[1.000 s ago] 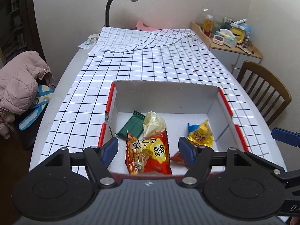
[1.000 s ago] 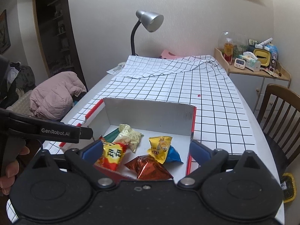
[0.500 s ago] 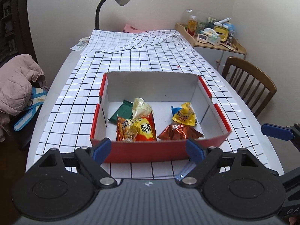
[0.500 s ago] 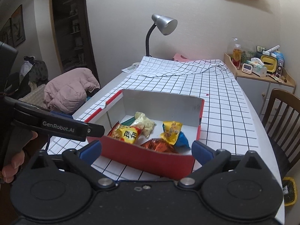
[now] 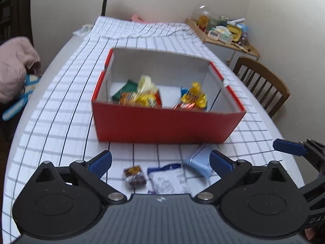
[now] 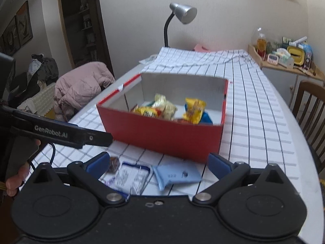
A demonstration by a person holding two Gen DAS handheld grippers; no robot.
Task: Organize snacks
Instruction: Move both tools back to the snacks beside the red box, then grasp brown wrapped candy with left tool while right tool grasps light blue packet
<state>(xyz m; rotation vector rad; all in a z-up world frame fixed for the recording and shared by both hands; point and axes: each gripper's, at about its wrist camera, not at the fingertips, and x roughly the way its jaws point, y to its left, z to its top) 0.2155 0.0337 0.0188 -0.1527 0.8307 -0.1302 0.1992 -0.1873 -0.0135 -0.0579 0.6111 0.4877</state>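
Observation:
A red box (image 5: 162,125) (image 6: 162,136) with a white inside stands on the checked tablecloth and holds several snack packets, among them yellow (image 5: 194,96) and orange ones (image 5: 140,99). In front of it lie three loose snacks: a dark brown packet (image 5: 135,175) (image 6: 114,163), a white-and-blue packet (image 5: 169,181) (image 6: 132,178) and a light blue packet (image 5: 198,162) (image 6: 176,175). My left gripper (image 5: 160,161) hangs above these, its jaws opening wide with nothing gripped. My right gripper (image 6: 157,162) is open over the same snacks, nothing held.
A desk lamp (image 6: 180,18) stands at the table's far end. A wooden chair (image 5: 262,85) is at the right, a pink jacket (image 6: 81,85) at the left, a cluttered side shelf (image 6: 284,57) at the back right. A hand (image 6: 16,181) holds the left gripper's handle.
Both grippers drew back from above the box toward the table's near edge and sank. The box's red front and the three loose snacks came into view. The left jaws spread wider.

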